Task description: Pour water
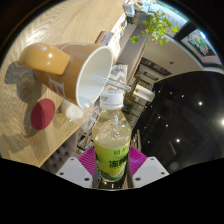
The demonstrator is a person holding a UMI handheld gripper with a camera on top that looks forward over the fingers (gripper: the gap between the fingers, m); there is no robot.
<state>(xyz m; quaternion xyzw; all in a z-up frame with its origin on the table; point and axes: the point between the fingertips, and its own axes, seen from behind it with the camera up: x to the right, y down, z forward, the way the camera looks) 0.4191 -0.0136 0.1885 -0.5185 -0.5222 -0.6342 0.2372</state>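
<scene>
Water bottle (112, 140) sits clamped between the gripper (113, 160) fingers, both pads pressing its label – mouth uncapped, tipped toward the white cup (88, 72) lying just ahead, so the stream should land inside – red cap (41, 113) aside

Light wooden table (30, 120); red cap (42, 113) lies on it.

bottle (113, 140) | carrying a green label (113, 158) with white characters, too small for reading | mug (82, 72) | showing no print | nothing else bearing legible text, brand, number or sign
</scene>
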